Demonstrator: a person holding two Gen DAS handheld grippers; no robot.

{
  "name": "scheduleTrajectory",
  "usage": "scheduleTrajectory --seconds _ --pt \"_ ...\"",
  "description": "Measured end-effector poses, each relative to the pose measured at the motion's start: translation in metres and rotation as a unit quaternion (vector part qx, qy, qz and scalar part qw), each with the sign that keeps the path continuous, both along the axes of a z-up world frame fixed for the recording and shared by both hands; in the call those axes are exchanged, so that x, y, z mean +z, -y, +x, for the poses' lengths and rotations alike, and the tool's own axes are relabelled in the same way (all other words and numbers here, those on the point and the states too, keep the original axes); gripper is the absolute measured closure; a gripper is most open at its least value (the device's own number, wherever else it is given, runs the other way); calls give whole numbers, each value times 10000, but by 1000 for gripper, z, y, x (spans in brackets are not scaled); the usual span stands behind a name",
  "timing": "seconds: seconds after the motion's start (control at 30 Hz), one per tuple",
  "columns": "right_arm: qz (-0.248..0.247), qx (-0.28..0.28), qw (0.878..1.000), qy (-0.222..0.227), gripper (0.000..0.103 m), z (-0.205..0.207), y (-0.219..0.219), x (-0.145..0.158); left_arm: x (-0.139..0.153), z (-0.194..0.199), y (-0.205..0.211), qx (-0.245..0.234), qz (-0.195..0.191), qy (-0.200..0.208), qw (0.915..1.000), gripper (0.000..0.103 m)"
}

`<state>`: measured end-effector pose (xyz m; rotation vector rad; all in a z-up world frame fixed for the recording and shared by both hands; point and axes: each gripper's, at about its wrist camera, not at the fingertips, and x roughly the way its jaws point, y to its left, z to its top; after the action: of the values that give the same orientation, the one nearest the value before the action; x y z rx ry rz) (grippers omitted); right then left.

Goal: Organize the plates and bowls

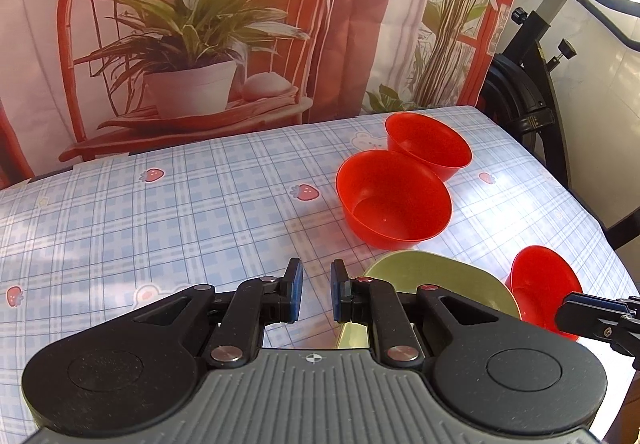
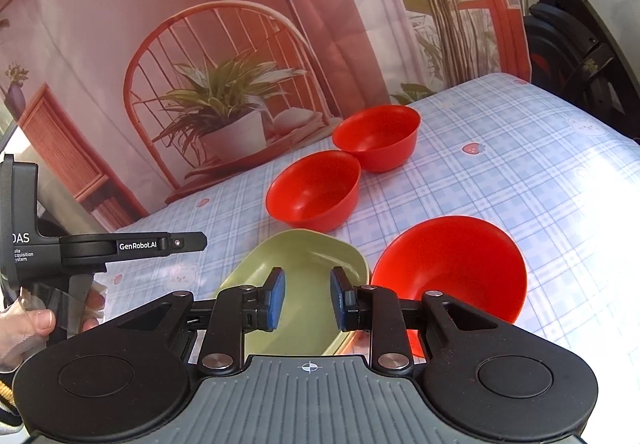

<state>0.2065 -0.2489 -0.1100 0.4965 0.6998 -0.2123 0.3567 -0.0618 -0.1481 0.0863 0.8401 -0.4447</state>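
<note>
Three red bowls (image 2: 316, 191) and one green plate (image 2: 304, 268) sit toward the surface's right edge; light, stiff, slick plastic, best pinched at rims. Both tools (image 1: 317, 294) (image 2: 307, 298) hang empty, narrowly apart.

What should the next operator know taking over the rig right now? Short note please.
Left gripper: nothing between the pads, jaws stand slightly apart.
Right gripper: empty, a narrow gap, above the green plate.
On the checked tablecloth: two red bowls side by side at the back, near bowl and far bowl; a third red bowl lies tilted beside the plate.
Done: nothing stacked yet.
Left: nest the three bowls, place the plate.
</note>
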Motion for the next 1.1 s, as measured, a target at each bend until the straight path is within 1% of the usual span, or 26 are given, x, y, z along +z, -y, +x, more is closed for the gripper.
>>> scheduleTrajectory --seconds 0.1,0.2,0.3,0.37,0.43,0.53,0.67,0.73,0.87,0.97,1.1 --pt "-13 -109 9999 93 79 4 11 10 11 9 -1 6 -46 21 10000 88" --pt "-29 -221 9995 243 79 7 23 20 32 21 -4 72 -250 221 9994 87" --pt "-142 -334 9988 342 79 15 38 29 50 32 -2 75 -421 378 9984 82" --pt "-125 -435 9983 371 79 22 50 31 58 38 4 42 -403 513 9979 81" --pt "-124 -499 9979 385 79 31 60 31 60 46 12 17 -387 542 9978 80" --pt "-153 -554 9978 331 79 48 77 25 57 61 26 -14 -406 512 9979 80" --pt "74 -494 9986 150 79 77 102 6 42 86 49 -122 -424 455 9980 76" --pt "44 -536 9985 48 79 89 111 -3 33 99 60 -142 -529 377 9978 68" --pt "247 -798 9964 -114 79 110 137 -26 12 123 87 -299 -510 114 9982 68" --pt "512 -996 9937 -95 79 119 152 -37 -2 134 99 -394 -697 -95 9967 68" --pt "825 -1231 9889 -140 79 129 169 -53 -19 148 116 -492 -638 -277 9964 68"
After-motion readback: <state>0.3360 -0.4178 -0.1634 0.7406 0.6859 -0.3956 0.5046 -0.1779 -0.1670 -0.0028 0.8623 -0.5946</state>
